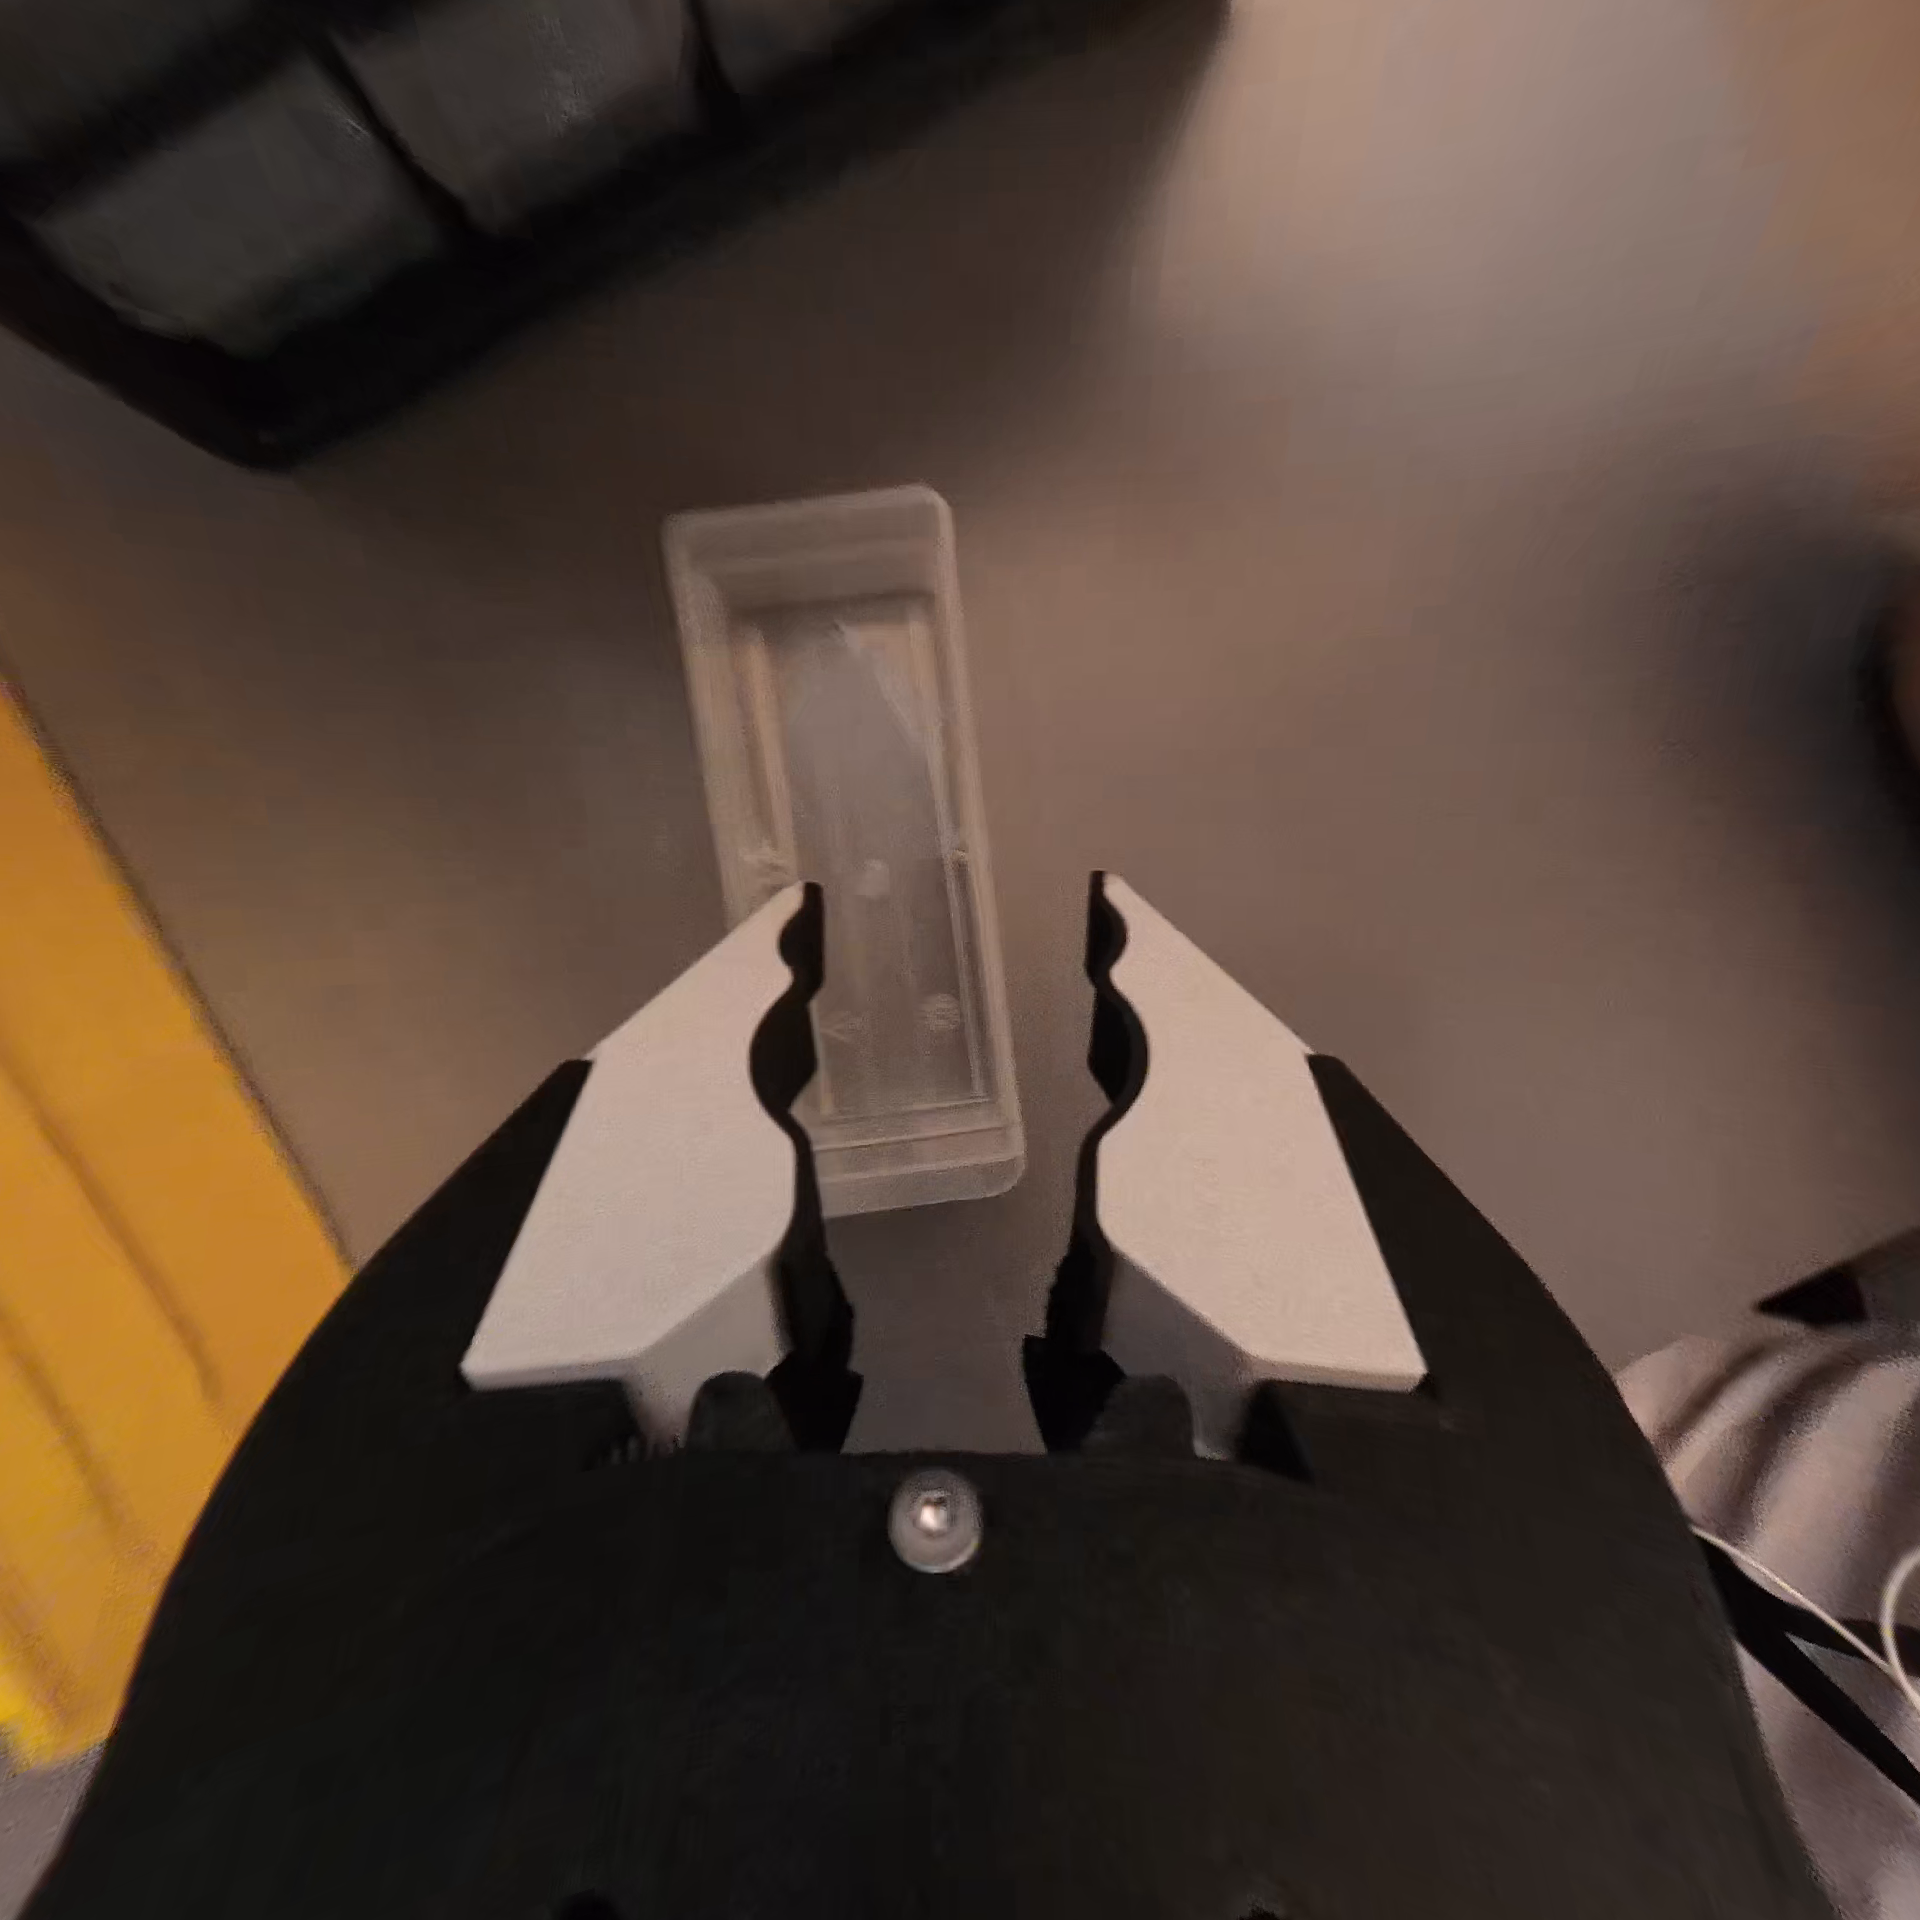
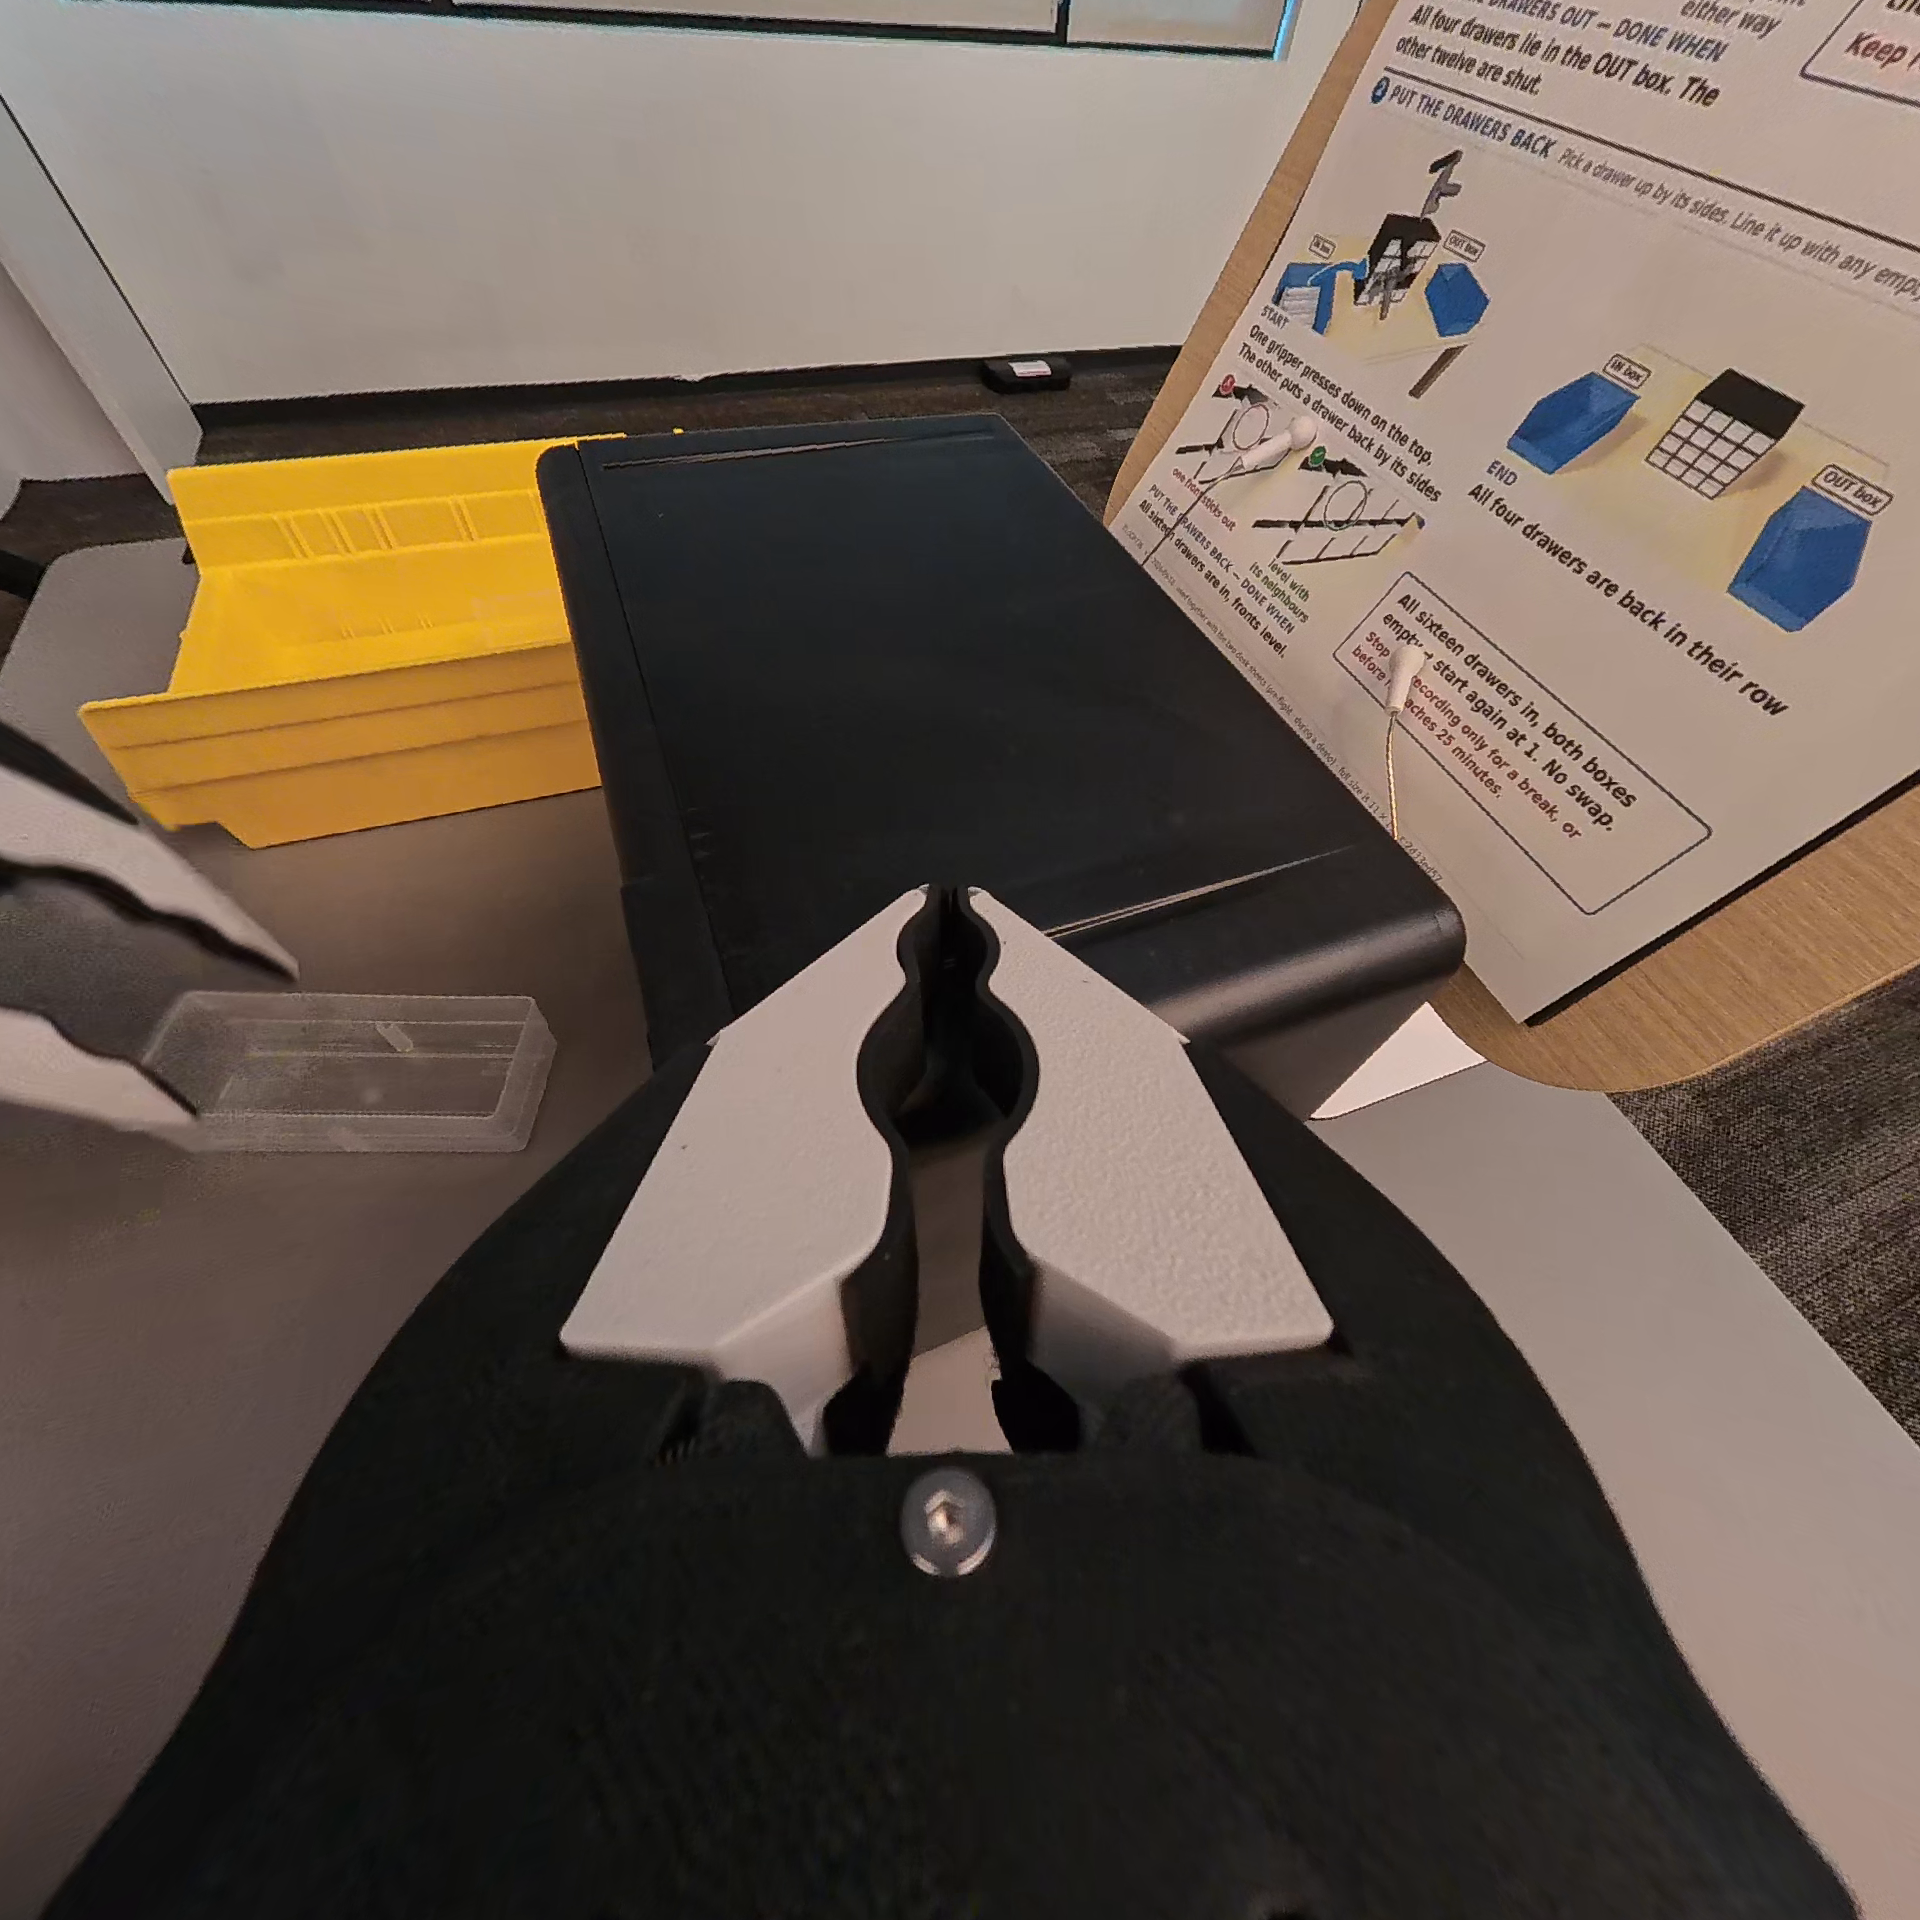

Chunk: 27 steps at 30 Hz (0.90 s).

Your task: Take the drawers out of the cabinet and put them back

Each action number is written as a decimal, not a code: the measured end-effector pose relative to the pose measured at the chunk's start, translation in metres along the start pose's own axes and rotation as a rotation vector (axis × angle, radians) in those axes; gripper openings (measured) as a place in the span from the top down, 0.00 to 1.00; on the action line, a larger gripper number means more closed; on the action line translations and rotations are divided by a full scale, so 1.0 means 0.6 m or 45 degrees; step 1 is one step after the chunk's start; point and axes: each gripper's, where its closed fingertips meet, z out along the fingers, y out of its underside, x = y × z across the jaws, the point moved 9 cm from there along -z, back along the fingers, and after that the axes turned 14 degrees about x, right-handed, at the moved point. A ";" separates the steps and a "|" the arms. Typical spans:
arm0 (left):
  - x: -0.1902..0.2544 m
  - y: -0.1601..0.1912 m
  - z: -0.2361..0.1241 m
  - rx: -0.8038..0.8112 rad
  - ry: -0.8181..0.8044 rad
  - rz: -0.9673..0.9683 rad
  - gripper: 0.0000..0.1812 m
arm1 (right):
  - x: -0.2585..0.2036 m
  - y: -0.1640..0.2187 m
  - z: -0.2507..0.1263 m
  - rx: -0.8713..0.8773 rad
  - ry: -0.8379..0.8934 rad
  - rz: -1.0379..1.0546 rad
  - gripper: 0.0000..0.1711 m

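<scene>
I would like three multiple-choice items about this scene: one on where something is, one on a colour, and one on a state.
1. Where does the clear drawer lie?
A. inside the black cabinet
B. on the table, outside the cabinet
C. in the yellow bin

2. What colour is the bin beside the black cabinet?
A. yellow
B. blue
C. green

3. How do the two hand-held grippers stand?
A. both shut
B. left shut, right open
C. left open, right shut

Answers:
1. B: the drawer rests on the grey table, in front of the left hand-held gripper.
2. A: the right wrist view shows a yellow bin against the cabinet's left side.
3. C: the left fingers have a wide gap with nothing between them; the right hand-held gripper has its tips together.
</scene>
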 end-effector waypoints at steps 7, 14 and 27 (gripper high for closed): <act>-0.014 0.035 -0.086 0.590 -0.155 -0.032 0.42 | 0.001 0.000 0.000 0.005 -0.007 0.007 1.00; -0.004 0.135 -0.006 0.438 -0.210 -0.175 0.38 | 0.000 0.000 0.000 0.003 0.002 0.004 1.00; -0.012 0.139 0.038 0.292 -0.177 -0.086 0.58 | 0.000 0.001 0.000 0.002 -0.001 0.003 1.00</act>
